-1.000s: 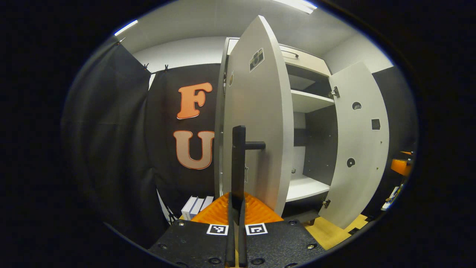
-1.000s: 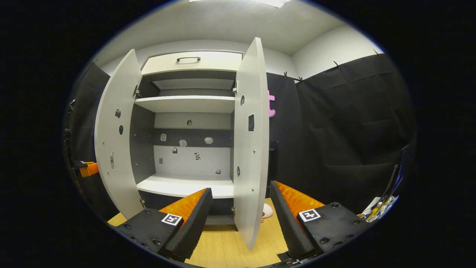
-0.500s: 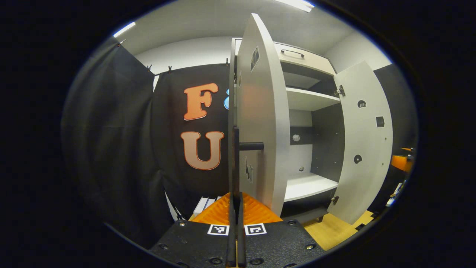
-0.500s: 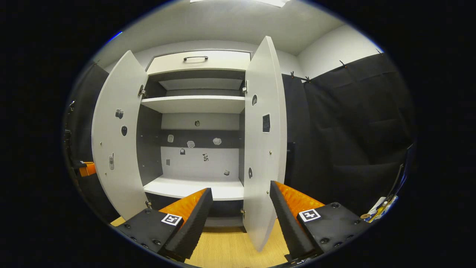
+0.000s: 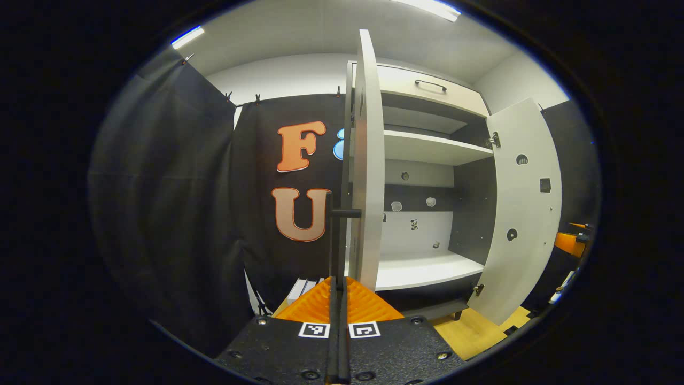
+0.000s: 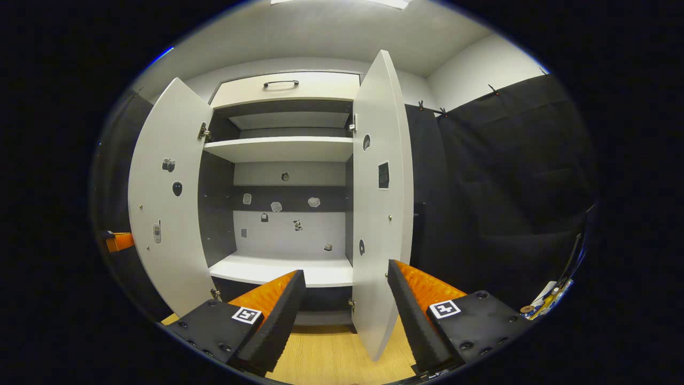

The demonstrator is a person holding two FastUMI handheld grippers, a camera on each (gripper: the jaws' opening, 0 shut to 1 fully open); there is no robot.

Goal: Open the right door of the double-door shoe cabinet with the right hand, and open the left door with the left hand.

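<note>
Jaws of the left gripper (image 5: pixel 338 299) clamp the left door's (image 5: pixel 368 160) black handle (image 5: pixel 335 240); right gripper (image 6: pixel 346 299) gapes around the right door (image 6: pixel 382 203). Both cabinet (image 6: pixel 283 149) doors stand open.

Black cloth (image 6: pixel 502 176) hangs along the booth's walls, clipped at its top edge to a line, and falls in loose folds down to the floor. Above it the room's walls (image 6: pixel 481 69) are plain white and meet a pale grey ceiling (image 5: pixel 299 32). Long ceiling lights (image 5: pixel 427 7) glow overhead — one bright strip at the top of the left gripper view, another shorter one (image 5: pixel 186 36) toward its upper left. The floor (image 6: pixel 326 363) is light wood-grain board. A few flat white boxes (image 5: pixel 302 289) stand low against the cloth in the left gripper view.
</note>
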